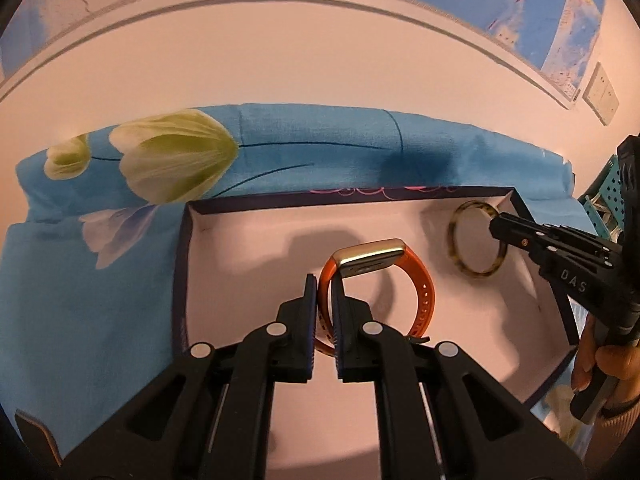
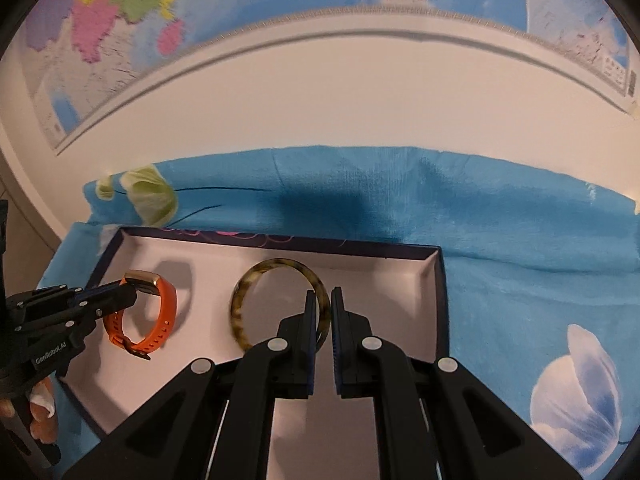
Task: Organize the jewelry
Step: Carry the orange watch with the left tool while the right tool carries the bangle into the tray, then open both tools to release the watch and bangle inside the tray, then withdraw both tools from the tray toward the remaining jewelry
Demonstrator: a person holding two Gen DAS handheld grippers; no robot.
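Blue floral cloth covers our counter [image 1: 100,280]; over the white-lined box [image 1: 248,248] our left tool [image 1: 325,300] clamps the orange smartwatch [image 1: 384,276], while our right tool [image 2: 325,312] clamps the tortoiseshell bangle [image 2: 256,280] nearer the box's right wall.

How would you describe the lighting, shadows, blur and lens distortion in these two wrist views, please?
Left wrist view: warm pinkish cast, strong fisheye bending of the wall; the orange watch casts a soft shadow inside the box; the bangle is motion-smeared. Right wrist view: whiter light, curved map edge, dark shadow on the blue cloth.
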